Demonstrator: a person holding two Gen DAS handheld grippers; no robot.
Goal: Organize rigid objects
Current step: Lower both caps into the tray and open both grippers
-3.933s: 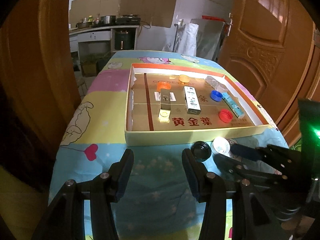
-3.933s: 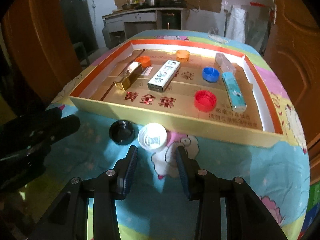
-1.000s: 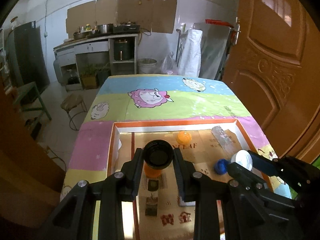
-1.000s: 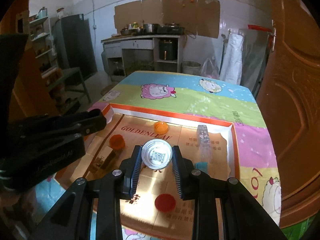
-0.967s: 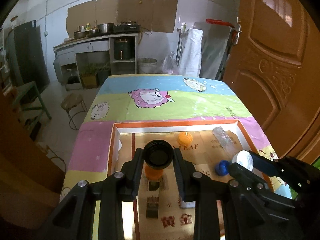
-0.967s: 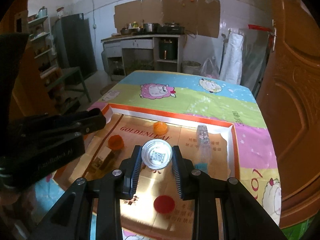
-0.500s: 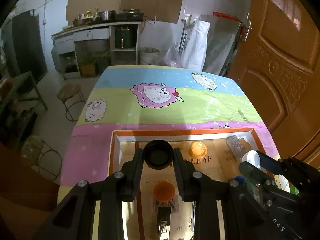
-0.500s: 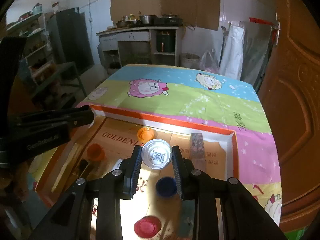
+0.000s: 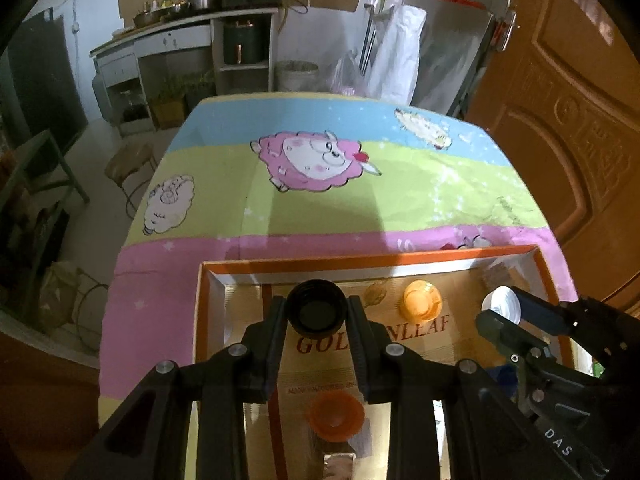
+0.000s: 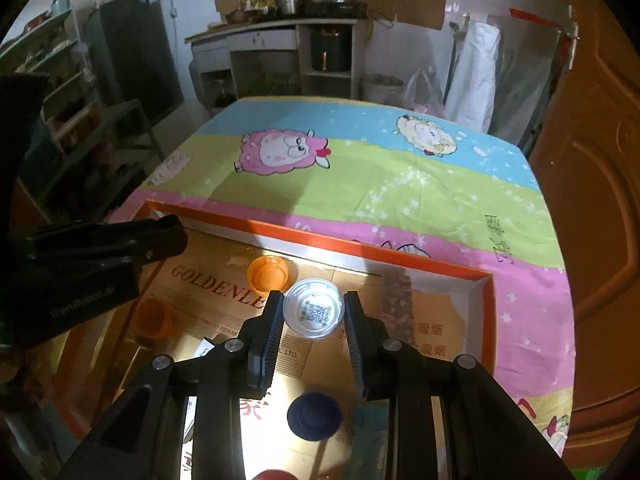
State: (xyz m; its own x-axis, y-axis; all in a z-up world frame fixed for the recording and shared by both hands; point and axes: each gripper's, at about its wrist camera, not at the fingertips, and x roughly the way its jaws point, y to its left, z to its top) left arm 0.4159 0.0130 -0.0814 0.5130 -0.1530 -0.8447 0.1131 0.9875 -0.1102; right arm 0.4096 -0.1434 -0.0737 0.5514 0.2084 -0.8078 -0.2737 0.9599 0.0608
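Cartoon tablecloth, orange-rimmed tray: I've got left gripper clenching black cap, right gripper clenching white cap, both poised over far end for drop-in.

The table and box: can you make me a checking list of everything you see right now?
Surface: table under a sheep-print cloth.
Job's things: orange-rimmed box holding two orange caps and a dark blue cap.
Clutter: nothing seen.
Grippers: left gripper shut on a black cap; right gripper shut on a white cap, both over the box.
Cables: nothing seen.
Surroundings: kitchen counter with pots, wooden door.
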